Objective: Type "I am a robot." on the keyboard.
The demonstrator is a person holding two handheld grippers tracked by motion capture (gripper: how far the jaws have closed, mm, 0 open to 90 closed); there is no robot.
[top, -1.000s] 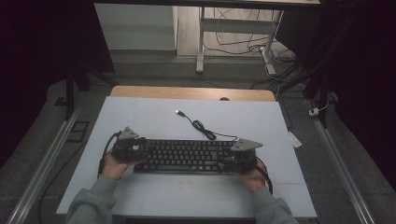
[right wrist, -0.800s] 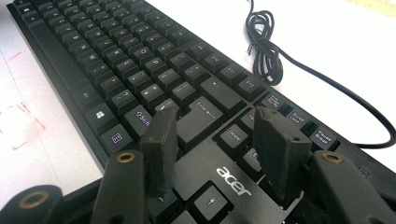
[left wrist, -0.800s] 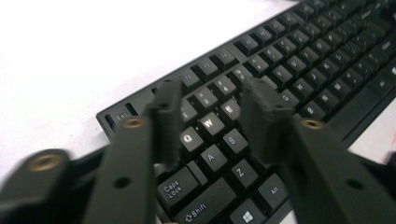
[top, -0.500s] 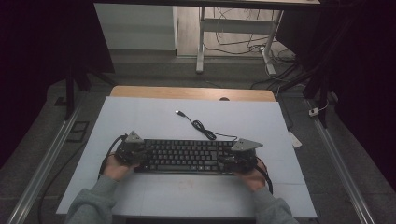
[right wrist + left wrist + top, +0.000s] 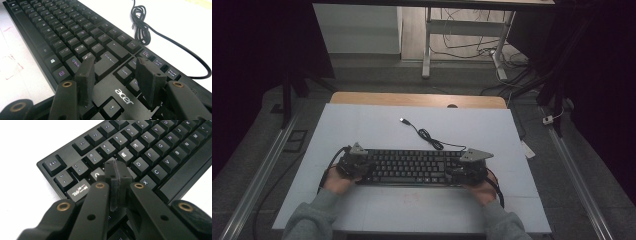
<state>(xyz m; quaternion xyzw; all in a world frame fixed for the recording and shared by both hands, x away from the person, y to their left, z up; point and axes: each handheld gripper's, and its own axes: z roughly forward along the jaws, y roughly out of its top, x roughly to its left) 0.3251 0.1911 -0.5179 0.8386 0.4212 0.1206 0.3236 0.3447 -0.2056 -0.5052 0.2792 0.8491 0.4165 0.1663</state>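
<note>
- High view first: the long black plastic keyboard (image 5: 412,167) lies flat across the near half of the pale blue-grey table mat (image 5: 377,125), with its thin black USB cable (image 5: 427,134) trailing off the back edge in a loose coil, the plug lying free on the mat.
- Left gripper (image 5: 354,162) sits over the keyboard's left end. In the left gripper view its tips (image 5: 117,182) are pressed together with nothing between them, poised over the keys around Q and Tab. Looks more like a poking finger than a grab.
- Right gripper (image 5: 469,167) is over the right end. Its jaws are spread (image 5: 116,68), straddling the Enter and Delete area above the "acer" logo, not pinching anything.
- Handling guess: it's a stiff one-piece board, light to moderate in weight, so it shouldn't flex or sag if lifted by the ends. The smooth plastic is probably a bit slippery for the pads.
- Keycaps give under pressure and can pop off, so I wouldn't squeeze those. Better to take the solid frame at the short ends or the front edge.
- Watch the cable, it'll drag and could snag.
</note>
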